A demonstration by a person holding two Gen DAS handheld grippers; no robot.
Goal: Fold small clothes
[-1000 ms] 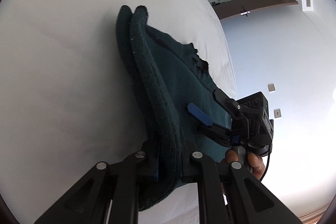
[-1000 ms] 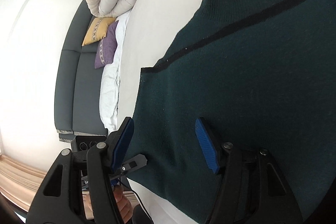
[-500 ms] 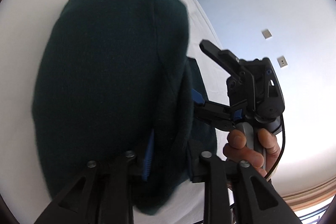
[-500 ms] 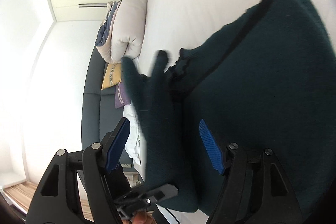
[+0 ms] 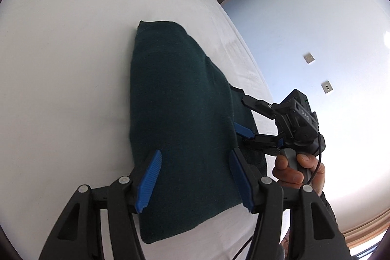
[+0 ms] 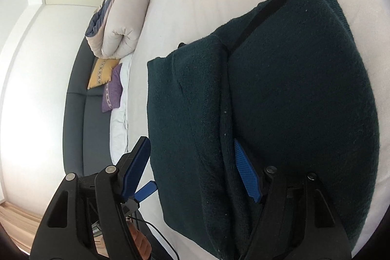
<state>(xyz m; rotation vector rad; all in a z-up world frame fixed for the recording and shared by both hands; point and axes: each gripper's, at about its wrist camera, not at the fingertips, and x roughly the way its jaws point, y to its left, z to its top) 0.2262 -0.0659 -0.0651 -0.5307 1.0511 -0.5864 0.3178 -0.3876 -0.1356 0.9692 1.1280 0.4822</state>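
A dark green knit garment (image 5: 180,118) lies folded in layers on the white bed (image 5: 61,52). My left gripper (image 5: 195,179) is open, its blue pads either side of the garment's near end, not gripping it. My right gripper (image 6: 192,169) is open too, straddling the folded stack (image 6: 280,94); one blue pad (image 6: 246,174) sits in the crease between layers. The right gripper also shows in the left wrist view (image 5: 246,118), open at the garment's right edge, held by a hand (image 5: 295,169).
A rolled beige duvet (image 6: 121,18) lies at the far end of the bed. A grey sofa (image 6: 80,113) with a yellow cushion (image 6: 102,72) and a purple cushion (image 6: 112,91) stands beside the bed. A wall with sockets (image 5: 326,87) is to the right.
My left gripper carried a flap of the garment over, laid it down and opened. The garment now lies folded flat. My right gripper stayed open.
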